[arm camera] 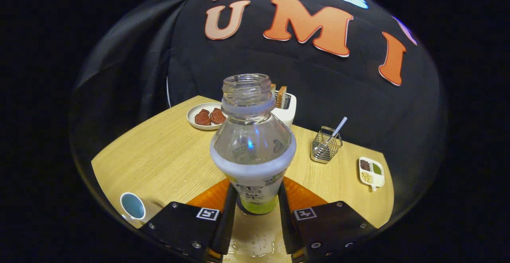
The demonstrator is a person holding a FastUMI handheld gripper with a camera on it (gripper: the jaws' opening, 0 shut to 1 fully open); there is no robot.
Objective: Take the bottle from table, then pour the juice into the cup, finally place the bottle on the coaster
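The claw (255, 207) gripped the uncapped juice bottle (253, 147) upright; next, carrying it toward the cup (132, 206) to pour.

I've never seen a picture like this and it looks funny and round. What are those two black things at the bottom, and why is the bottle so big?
The camera rides on a hand-held gripper, a tool with two fingers that a person carries. It looks forward along those fingers, so anything they hold looks huge. The lens bends the picture round.

Both fingers press on the lower part of an open bottle, holding it upright. It has no cap on.

Beyond lies a wooden table. On it are a small blue cup beside one finger, a plate with brown snacks, a white toaster behind the bottle, a wire basket with a straw-like stick, and a little divided dish.
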